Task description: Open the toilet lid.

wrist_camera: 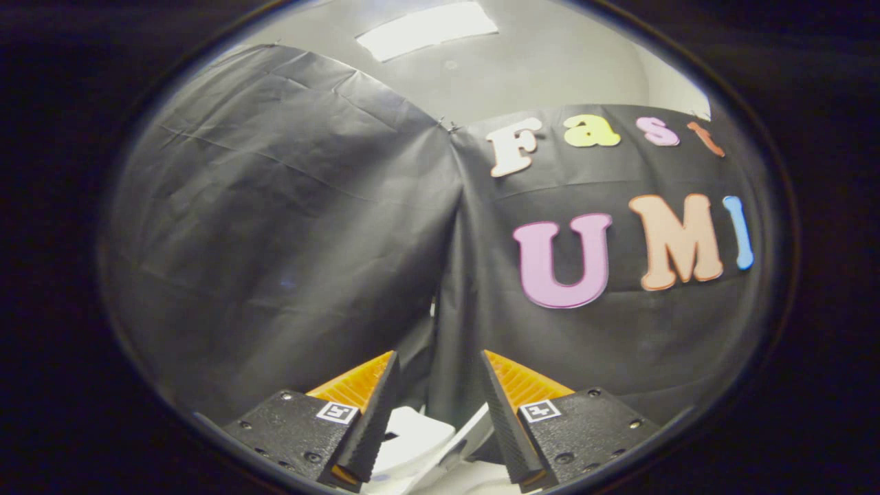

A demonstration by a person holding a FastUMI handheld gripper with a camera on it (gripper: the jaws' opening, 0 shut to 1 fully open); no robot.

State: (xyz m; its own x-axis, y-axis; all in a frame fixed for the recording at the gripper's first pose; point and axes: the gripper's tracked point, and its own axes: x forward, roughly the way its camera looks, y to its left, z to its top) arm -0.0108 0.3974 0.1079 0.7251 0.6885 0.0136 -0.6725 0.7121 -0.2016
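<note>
— What fills the room from where you stand?

— Mostly the black cloth wall [289,227] of the booth; two creased sheets meet in a seam that runs down toward the toilet; above the cloth there is a pale ceiling [550,62], and in it a bright rectangular light panel [426,29], high over the toilet and well apart from it.

— And the toilet itself?

— Low down, under the seam; I see just a bit of white toilet [416,440], a rounded block and a slanted white edge beside it; whether that slanted edge is the lid I cannot tell, nor whether the lid is up or down; too little of it shows.

— Where is the claw against the toilet?

— The gripper [436,385] hangs above the toilet, tilted up at the cloth wall; the white parts sit in the gap between its two fingers [375,419], down near their roots; the tips point past the toilet at the seam.

— Holding anything?

— No; the fingers stand apart with a clear gap between them, and nothing is pressed by either one; neither finger seems to touch the toilet.
</note>
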